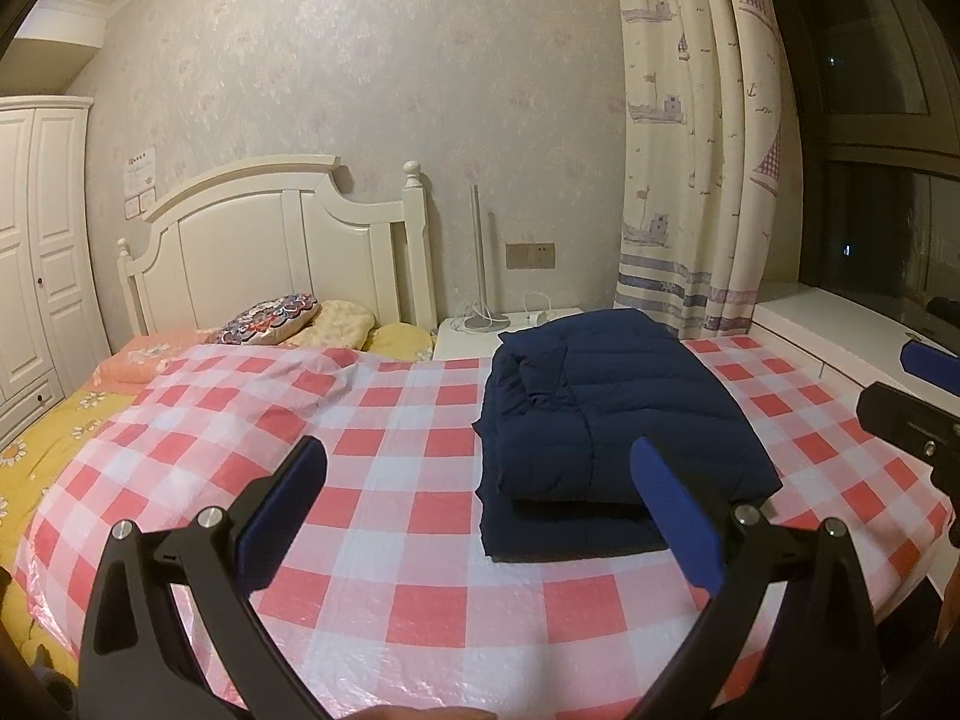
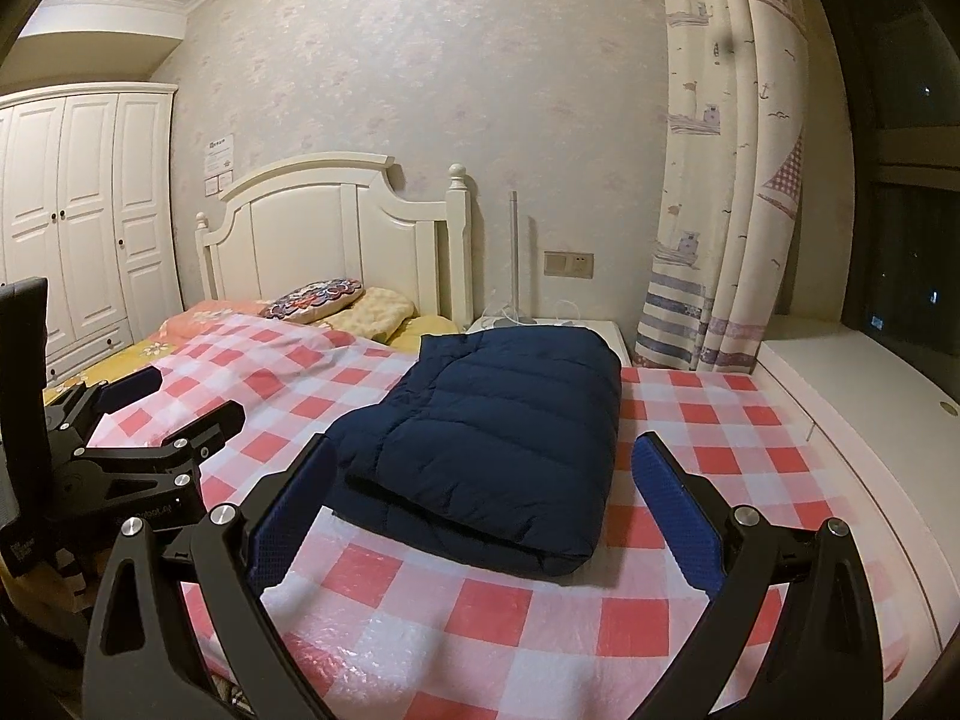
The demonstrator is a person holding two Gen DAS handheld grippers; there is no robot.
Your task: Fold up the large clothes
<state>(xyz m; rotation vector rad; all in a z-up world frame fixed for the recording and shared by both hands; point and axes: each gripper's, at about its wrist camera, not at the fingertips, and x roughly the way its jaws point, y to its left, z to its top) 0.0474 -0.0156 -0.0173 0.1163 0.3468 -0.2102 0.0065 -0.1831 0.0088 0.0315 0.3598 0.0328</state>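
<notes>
A navy quilted jacket (image 1: 606, 420) lies folded into a thick rectangle on the red-and-white checked sheet (image 1: 390, 420) covering the bed. The right wrist view shows the same folded jacket (image 2: 486, 438) straight ahead on the sheet (image 2: 540, 612). My left gripper (image 1: 480, 468) is open above the sheet, left of the jacket's near edge, with nothing between its blue pads. Just short of the jacket's near edge, my right gripper (image 2: 486, 468) hovers open and holds nothing. The left gripper also appears in the right wrist view at the left (image 2: 180, 396), and the right gripper shows at the left view's right edge (image 1: 924, 384).
A white headboard (image 1: 282, 240) with pillows (image 1: 270, 318) stands at the far end. A white nightstand (image 1: 474, 336) with a lamp sits beside it. A curtain (image 1: 702, 138) and a window ledge (image 2: 852, 396) run along the right; a white wardrobe (image 2: 78, 210) is on the left.
</notes>
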